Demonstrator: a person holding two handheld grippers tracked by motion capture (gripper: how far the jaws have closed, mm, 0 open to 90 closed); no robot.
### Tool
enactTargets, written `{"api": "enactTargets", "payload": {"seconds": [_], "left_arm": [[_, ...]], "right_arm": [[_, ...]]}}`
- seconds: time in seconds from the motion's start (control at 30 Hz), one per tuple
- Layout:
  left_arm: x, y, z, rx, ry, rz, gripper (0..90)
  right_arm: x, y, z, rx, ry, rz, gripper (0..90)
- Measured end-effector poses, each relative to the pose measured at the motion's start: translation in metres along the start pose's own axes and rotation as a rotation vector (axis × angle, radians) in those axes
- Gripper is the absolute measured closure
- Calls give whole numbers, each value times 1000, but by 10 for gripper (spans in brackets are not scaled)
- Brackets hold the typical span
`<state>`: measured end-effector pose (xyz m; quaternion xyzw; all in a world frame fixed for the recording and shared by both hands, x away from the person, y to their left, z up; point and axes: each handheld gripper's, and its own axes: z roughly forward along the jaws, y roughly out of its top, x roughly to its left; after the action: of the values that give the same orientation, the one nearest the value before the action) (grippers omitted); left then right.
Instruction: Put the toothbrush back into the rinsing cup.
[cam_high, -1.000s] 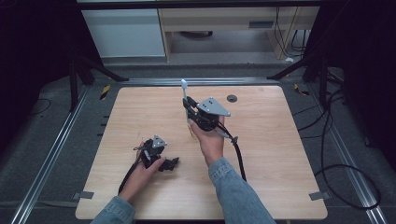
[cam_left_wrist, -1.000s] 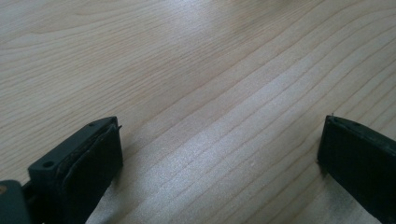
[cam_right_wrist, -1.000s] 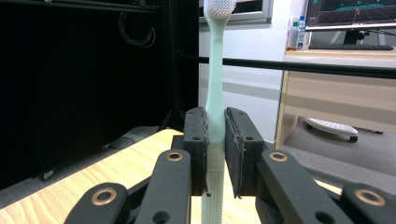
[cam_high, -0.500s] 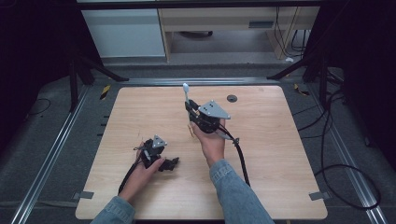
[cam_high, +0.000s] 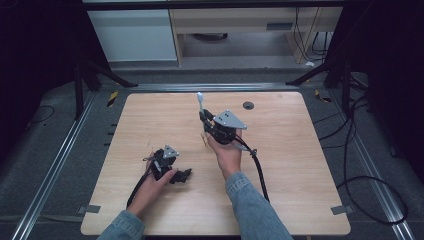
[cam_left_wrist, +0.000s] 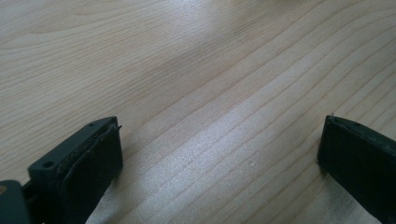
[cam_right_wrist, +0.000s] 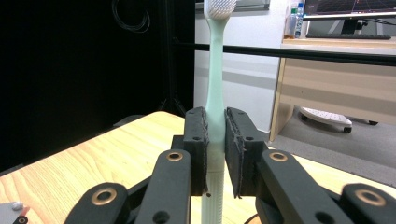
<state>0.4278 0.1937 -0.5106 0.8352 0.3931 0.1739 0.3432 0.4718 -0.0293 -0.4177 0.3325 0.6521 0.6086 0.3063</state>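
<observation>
Pale wood grain covers the desk (cam_high: 300, 165), the largest thing in the high view, its rounded board ringed by dark floor and metal rails. At about six o'clock on it two denim sleeves come in, and the person's hands spread apart from there. Toward twelve o'clock from the middle of the desk, the right gripper (cam_high: 206, 119) is held up off the wood with a grey three-cornered plate on top and a black cable trailing back toward five o'clock. Its fingers are clamped tight on the handle of a mint-green toothbrush (cam_right_wrist: 215, 84), which in the right gripper view stands straight up between the two black pads with its white bristled head at twelve o'clock, well above the fingertips; in the high view the same toothbrush (cam_high: 201, 102) juts from the gripper toward twelve o'clock, clear of the desk. Down at about seven o'clock from the desk's middle, the left gripper (cam_high: 167, 162) lies low against the wood in the other hand. Its fingers (cam_left_wrist: 93, 154) stand wide apart in the left gripper view, with bare wood grain between them and nothing held.
</observation>
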Motion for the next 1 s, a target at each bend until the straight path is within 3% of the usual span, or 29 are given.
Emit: {"api": "enactTargets", "payload": {"seconds": [1.0], "left_arm": [[0,0,0,0,0,0,0]], "right_arm": [[-1,-23,3,33,3,12,791]]}}
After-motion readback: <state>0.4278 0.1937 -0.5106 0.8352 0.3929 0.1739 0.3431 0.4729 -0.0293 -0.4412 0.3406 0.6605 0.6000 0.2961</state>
